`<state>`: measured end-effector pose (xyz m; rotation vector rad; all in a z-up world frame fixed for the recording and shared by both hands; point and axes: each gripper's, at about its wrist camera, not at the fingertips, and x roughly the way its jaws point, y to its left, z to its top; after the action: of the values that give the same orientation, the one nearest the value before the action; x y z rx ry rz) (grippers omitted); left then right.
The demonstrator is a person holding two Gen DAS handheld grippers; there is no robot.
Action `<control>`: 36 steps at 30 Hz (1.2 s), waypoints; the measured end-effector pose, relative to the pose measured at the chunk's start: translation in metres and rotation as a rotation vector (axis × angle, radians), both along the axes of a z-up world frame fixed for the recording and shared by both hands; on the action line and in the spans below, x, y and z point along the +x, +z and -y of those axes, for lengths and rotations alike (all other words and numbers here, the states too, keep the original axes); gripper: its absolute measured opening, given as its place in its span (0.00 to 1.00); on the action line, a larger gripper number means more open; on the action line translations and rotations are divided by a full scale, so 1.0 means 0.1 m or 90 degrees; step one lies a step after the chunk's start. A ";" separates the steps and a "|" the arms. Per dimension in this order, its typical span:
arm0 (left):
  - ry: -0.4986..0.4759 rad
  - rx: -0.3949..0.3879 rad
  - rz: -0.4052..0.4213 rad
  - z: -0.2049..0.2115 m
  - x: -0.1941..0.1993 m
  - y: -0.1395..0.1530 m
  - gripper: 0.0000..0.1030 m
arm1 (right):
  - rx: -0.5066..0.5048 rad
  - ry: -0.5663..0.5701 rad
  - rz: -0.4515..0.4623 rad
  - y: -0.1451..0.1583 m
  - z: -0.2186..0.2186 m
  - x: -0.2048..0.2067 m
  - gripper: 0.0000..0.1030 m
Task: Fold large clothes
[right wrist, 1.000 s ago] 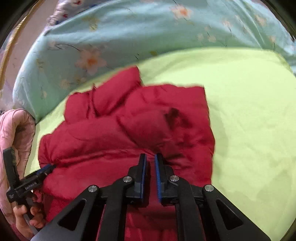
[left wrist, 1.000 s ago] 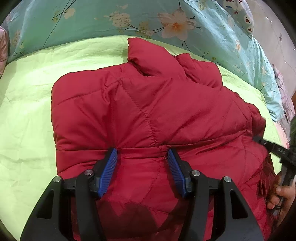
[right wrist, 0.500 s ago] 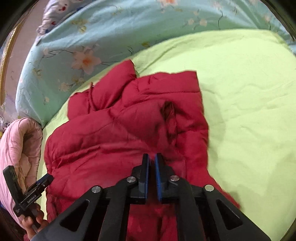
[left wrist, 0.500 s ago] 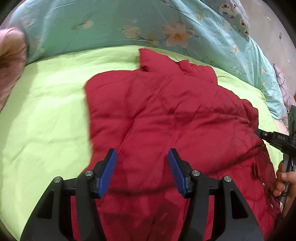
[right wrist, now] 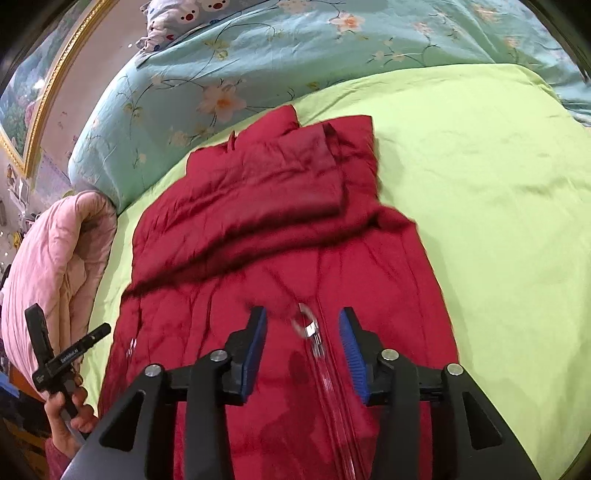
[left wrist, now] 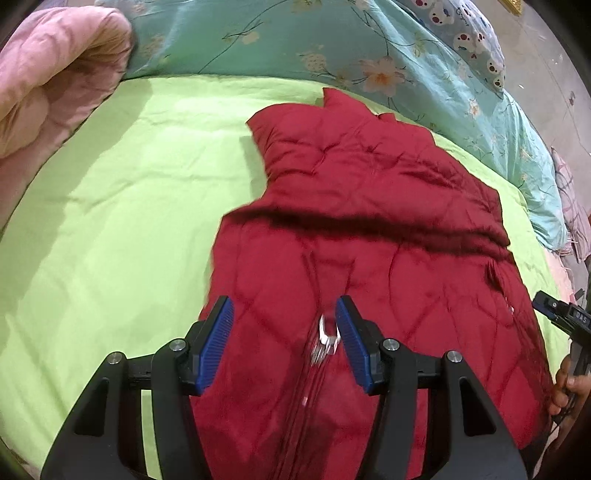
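Observation:
A red quilted puffer jacket (left wrist: 369,229) lies lengthwise on the lime-green bedsheet (left wrist: 122,206), its far part folded into a ridge across the middle. It also shows in the right wrist view (right wrist: 280,229). A silver zipper pull (left wrist: 327,336) lies between the jaws of my left gripper (left wrist: 282,343), which is open and empty just above the jacket. My right gripper (right wrist: 303,347) is open and empty above the same zipper pull (right wrist: 308,325). The right gripper also shows at the left wrist view's right edge (left wrist: 561,317), and the left gripper at the right wrist view's left edge (right wrist: 66,354).
A teal floral duvet (left wrist: 295,40) lies along the far side of the bed. A rolled pink quilt (left wrist: 48,81) sits at the left, also seen in the right wrist view (right wrist: 55,266). A cartoon-print pillow (right wrist: 192,14) and a gold-framed picture (right wrist: 40,92) stand beyond.
My right gripper has opened and let go of the jacket. Both grippers have pulled back toward me, and the jacket now lies stretched out longer with its zipper showing.

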<state>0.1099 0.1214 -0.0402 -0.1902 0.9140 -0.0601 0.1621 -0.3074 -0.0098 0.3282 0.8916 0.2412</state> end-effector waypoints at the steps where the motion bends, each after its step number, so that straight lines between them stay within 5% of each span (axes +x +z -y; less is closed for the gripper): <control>1: 0.001 -0.002 -0.002 -0.02 -0.05 -0.01 0.54 | 0.000 0.000 0.000 -0.01 0.02 -0.07 0.46; 7: 0.016 -0.018 -0.022 -0.16 -0.37 -0.08 0.56 | 0.011 -0.008 -0.011 -0.06 0.16 -0.45 0.52; 15: 0.025 -0.037 -0.043 -0.36 -0.73 -0.13 0.64 | 0.013 -0.033 -0.004 -0.01 0.37 -0.85 0.71; 24: 0.007 -0.096 -0.071 -0.40 -0.98 -0.23 0.64 | 0.006 -0.055 -0.030 -0.08 0.57 -1.10 0.73; 36: -0.022 -0.096 -0.106 -0.23 -1.29 -0.37 0.73 | 0.014 -0.051 -0.088 -0.35 0.69 -1.43 0.77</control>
<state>-0.0194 0.1441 -0.0773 -0.3239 1.0797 -0.1471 0.0188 -0.3761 -0.0445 0.4034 1.0102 0.1553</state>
